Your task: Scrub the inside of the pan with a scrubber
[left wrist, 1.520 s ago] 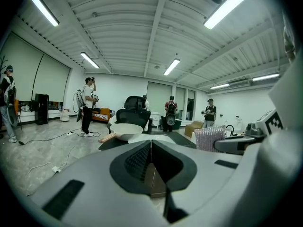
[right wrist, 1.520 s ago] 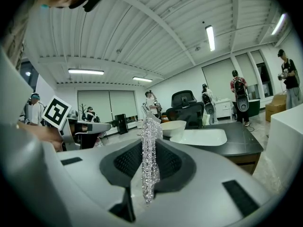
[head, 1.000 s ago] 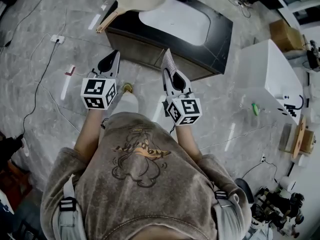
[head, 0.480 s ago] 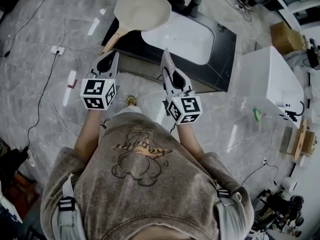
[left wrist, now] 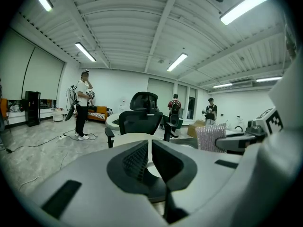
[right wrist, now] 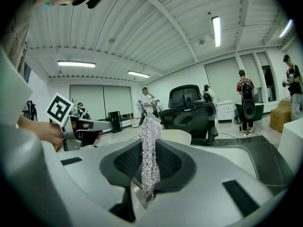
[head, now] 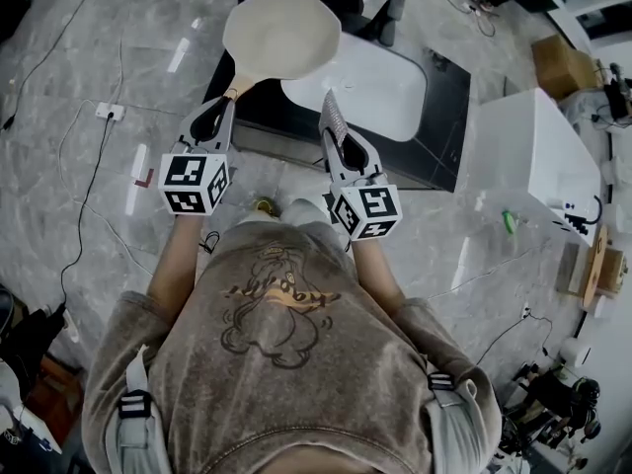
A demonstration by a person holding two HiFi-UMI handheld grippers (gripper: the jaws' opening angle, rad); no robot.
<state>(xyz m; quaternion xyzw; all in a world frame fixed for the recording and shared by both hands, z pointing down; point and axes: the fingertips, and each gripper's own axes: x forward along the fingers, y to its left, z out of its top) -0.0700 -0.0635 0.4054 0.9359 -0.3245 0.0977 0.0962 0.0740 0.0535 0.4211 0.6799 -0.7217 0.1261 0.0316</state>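
The pan [head: 281, 36] has a pale beige inside and lies at the near left corner of the black counter [head: 446, 107]. Its wooden handle [head: 237, 87] sticks out over the edge toward me. My left gripper [head: 225, 107] is shut with nothing seen between its jaws, and its tips sit right at the handle's end. In the left gripper view the pan [left wrist: 132, 137] shows just beyond the left gripper [left wrist: 149, 148]. My right gripper [head: 338, 138] is shut on a silvery mesh scrubber [head: 332, 115], which stands upright above the counter's front edge. In the right gripper view the scrubber [right wrist: 151, 126] rises out of the right gripper [right wrist: 150, 148].
A white sink [head: 365, 77] is set in the counter beside the pan. A black office chair [head: 385, 13] stands behind it. A white cabinet [head: 533, 146] is to the right. Cables [head: 84, 166] run over the grey floor at the left. Several people [left wrist: 83, 105] stand across the room.
The counter, sink and pan have come closer as I walk up. The left gripper's tips now reach the end of the pan handle. Both grippers stay shut.
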